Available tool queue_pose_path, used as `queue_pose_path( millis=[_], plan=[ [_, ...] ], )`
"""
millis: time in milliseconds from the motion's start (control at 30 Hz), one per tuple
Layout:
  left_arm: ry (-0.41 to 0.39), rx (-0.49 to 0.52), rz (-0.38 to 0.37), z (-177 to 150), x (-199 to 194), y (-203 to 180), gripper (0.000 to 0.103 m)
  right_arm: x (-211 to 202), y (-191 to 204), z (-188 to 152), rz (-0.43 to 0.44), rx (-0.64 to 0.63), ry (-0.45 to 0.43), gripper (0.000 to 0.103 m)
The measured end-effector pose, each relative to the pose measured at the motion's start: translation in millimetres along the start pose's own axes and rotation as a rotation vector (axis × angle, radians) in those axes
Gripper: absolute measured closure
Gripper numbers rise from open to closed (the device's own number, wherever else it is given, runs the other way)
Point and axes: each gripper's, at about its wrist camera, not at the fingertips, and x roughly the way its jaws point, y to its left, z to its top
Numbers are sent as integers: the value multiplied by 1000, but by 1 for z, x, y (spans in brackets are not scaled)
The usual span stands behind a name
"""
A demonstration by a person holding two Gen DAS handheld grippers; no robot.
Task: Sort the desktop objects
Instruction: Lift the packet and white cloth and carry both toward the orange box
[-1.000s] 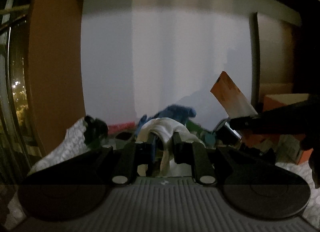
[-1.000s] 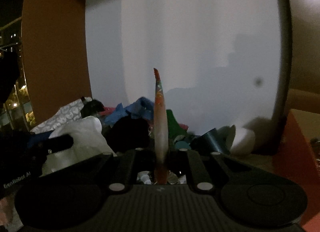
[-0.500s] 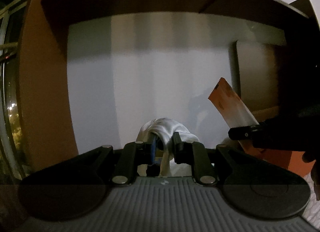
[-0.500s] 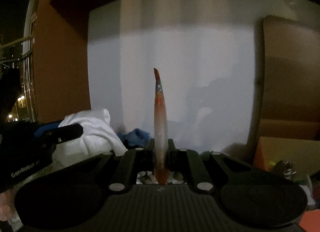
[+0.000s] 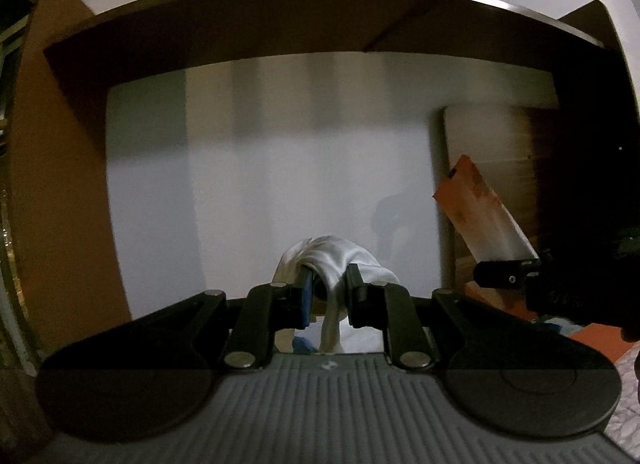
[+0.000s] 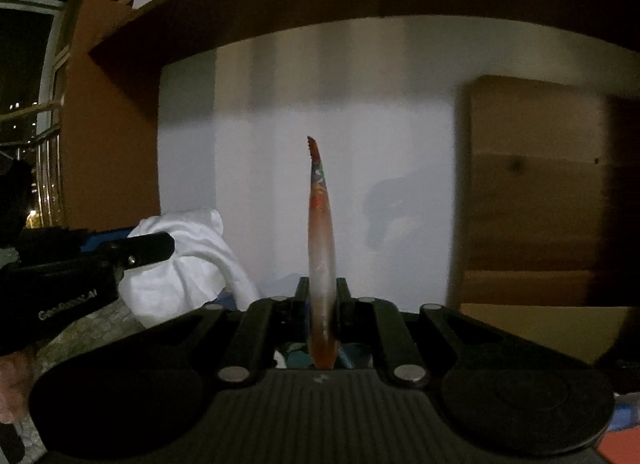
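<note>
Plainly, orange sachet (image 6: 321,240) stood on end in right gripper (image 6: 322,296), long axis near upright, serrated tip up, leaning slightly back toward white wall (image 6: 380,123); seen edge-on from right wrist, flat face seen from left wrist (image 5: 482,215). Right jaws clamped together on sachet's lower end. Left gripper (image 5: 328,292) nearly closed, pinching bunched white cloth (image 5: 334,260), cloth draped over fingertips and hanging below them. Cloth sat left of sachet, both in front of white wall, under dark shelf (image 5: 280,23).
</note>
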Motion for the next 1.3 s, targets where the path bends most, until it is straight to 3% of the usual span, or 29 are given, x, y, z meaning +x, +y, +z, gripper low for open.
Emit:
queue_pose_path(
  millis=[767, 1300],
  plan=[
    [-32, 37, -140, 14, -21, -78, 85, -91, -51, -25, -116, 68, -50, 94],
    [-41, 59, -268, 13, -37, -147, 85, -169, -88, -55, -244, 106, -74, 94]
  ],
)
